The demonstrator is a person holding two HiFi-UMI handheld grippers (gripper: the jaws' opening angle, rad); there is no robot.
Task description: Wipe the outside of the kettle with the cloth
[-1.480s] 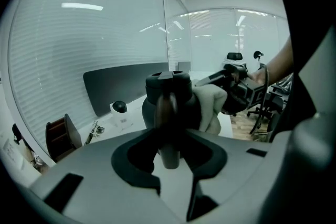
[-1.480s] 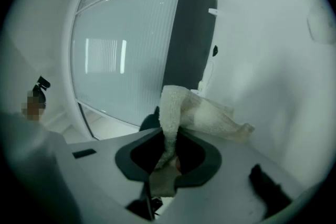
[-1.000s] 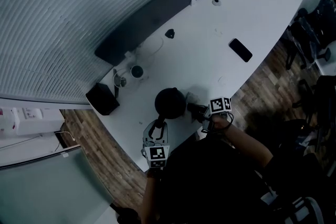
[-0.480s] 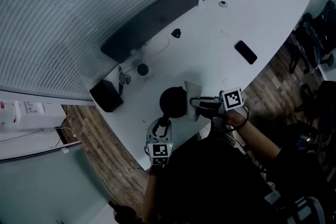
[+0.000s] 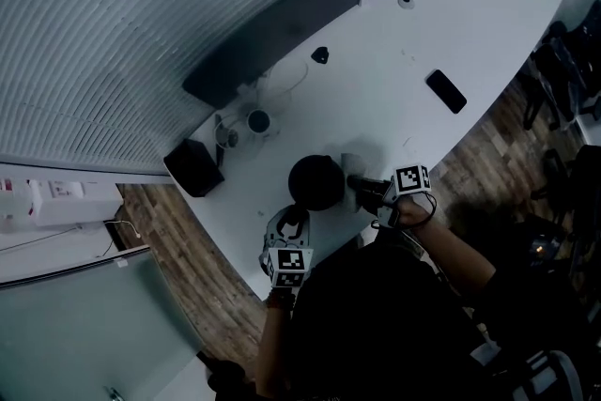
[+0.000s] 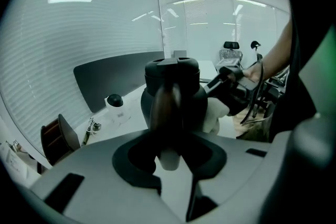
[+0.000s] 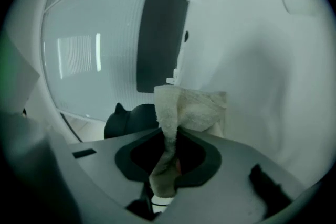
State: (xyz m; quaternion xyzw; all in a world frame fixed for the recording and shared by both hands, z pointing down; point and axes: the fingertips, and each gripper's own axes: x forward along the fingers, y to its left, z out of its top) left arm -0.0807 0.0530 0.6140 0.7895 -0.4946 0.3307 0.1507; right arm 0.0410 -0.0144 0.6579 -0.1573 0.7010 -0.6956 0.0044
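The black kettle (image 5: 315, 181) stands near the front edge of the white table (image 5: 404, 61). My left gripper (image 5: 292, 221) is shut on the kettle's handle (image 6: 165, 105), which fills the gap between its jaws in the left gripper view. My right gripper (image 5: 359, 187) is shut on the pale cloth (image 7: 185, 106), and the cloth (image 5: 351, 168) lies against the kettle's right side. In the right gripper view the kettle (image 7: 131, 118) shows dark, just left of the cloth. The left gripper view shows the cloth (image 6: 212, 115) pressed beside the kettle body (image 6: 181, 89) by the right gripper (image 6: 227, 83).
A black phone (image 5: 446, 91) lies to the right on the table. At the left end are a black box (image 5: 192, 167), a mug (image 5: 258, 120) and some cable. A dark panel (image 5: 291, 14) runs along the back edge. Office chairs (image 5: 573, 52) stand on the right.
My right gripper has carried the cloth a little left, closer against the kettle's side. The left gripper has stayed on the handle. The head view has shifted slightly.
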